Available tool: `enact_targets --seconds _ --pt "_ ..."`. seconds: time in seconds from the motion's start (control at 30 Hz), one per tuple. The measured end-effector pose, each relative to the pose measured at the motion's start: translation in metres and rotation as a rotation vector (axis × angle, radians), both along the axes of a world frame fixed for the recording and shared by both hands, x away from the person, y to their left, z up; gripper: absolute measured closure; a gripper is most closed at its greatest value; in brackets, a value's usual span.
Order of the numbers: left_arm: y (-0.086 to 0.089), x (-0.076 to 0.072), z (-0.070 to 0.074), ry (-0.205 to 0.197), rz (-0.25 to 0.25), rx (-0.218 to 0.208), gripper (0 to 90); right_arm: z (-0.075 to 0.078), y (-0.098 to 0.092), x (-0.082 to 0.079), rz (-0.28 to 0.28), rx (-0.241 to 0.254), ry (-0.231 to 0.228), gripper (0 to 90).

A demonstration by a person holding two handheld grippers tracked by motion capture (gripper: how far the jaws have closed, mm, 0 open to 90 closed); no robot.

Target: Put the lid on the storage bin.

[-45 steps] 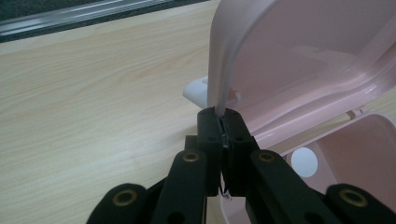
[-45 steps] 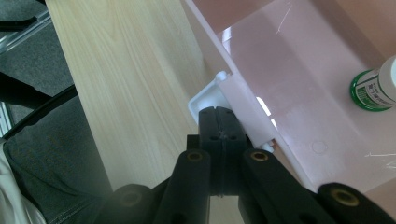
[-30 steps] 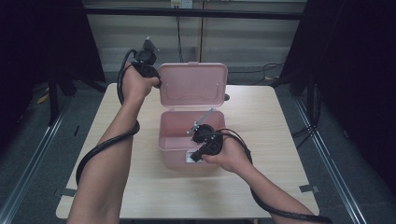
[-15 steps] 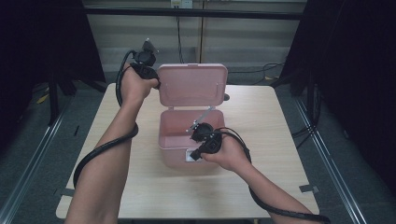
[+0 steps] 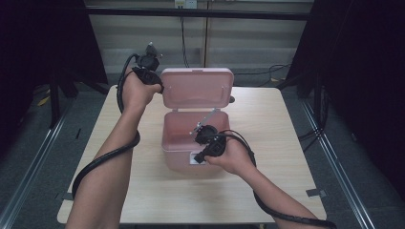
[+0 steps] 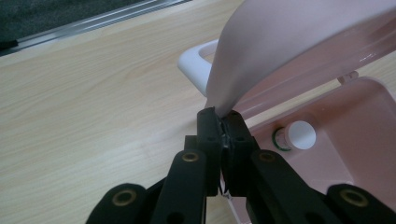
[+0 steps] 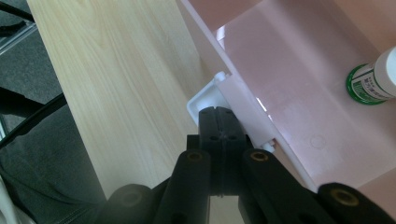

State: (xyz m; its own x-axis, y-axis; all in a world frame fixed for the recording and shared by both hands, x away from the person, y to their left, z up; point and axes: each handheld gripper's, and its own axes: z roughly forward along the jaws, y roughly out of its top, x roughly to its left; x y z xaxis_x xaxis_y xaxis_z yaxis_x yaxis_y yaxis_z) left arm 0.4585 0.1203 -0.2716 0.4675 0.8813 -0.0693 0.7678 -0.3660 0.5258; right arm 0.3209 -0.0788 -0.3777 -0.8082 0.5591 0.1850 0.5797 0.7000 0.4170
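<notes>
No readable writing: the green label on the small white-capped bottle (image 7: pixel 373 81) is too blurred for us to read. That bottle lies inside the pink box (image 5: pixel 177 143), which sits mid-table (image 5: pixel 286 191) w/ its lid (image 5: pixel 197 88) raised upright at the back. Our left gripper (image 6: pixel 222 122) is clamped on the lid's edge. Our right gripper (image 7: pixel 219 115) is pinched together at the white latch (image 7: pixel 205 100) on the box's front wall; can't tell if it's gripped.

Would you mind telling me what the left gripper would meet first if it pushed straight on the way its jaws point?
The left gripper is already shut on the edge of the pink lid, so it would press into that lid at once.
</notes>
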Motion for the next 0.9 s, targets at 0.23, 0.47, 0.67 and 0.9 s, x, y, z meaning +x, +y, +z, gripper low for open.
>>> enact_targets --seconds 0.23,0.47,0.67,0.9 --pt "0.000 -0.001 -0.001 -0.009 -0.009 -0.001 87.4 0.000 0.000 0.001 -0.004 -0.001 -0.001 90.0" --pt "0.001 -0.002 -0.001 -0.013 -0.020 -0.004 87.3 -0.001 0.001 0.004 -0.009 0.007 -0.001 90.0" --pt "0.002 -0.007 -0.003 -0.020 -0.022 -0.012 87.0 -0.001 0.001 0.004 -0.011 0.008 -0.003 90.0" --pt "0.005 -0.011 -0.004 -0.021 -0.023 -0.028 86.6 -0.001 0.001 0.003 -0.011 0.010 -0.002 90.0"
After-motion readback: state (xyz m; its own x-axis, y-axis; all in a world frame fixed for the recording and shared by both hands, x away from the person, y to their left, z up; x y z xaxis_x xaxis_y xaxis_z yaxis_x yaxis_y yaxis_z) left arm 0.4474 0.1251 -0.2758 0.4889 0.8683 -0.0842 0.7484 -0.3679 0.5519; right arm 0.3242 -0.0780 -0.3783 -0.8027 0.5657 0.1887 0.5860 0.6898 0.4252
